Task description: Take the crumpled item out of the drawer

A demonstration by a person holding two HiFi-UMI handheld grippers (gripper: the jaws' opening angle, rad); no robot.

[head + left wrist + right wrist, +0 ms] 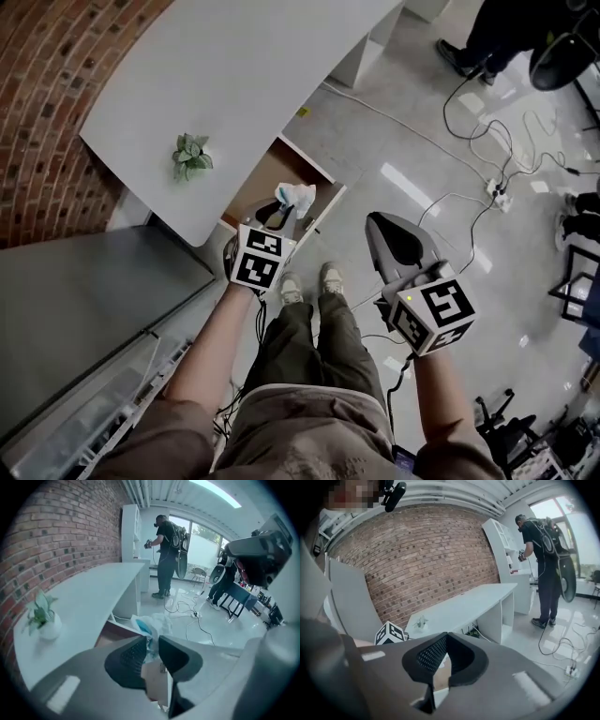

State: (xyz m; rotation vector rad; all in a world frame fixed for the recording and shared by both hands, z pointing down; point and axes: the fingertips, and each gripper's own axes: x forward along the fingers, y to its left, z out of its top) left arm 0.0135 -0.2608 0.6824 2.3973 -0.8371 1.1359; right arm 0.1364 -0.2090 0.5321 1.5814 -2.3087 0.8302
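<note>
While left claw pinches crumpled item at drawer, right claw — closed.

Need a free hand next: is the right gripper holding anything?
No, the right gripper has its jaws closed together with nothing between them.

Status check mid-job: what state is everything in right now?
drawer: open.
crumpled item: pinched in the left gripper, at the drawer's front end.
left gripper: shut on the crumpled item.
right gripper: shut, empty, away from the drawer.
potted plant: upright on the desk.
</note>
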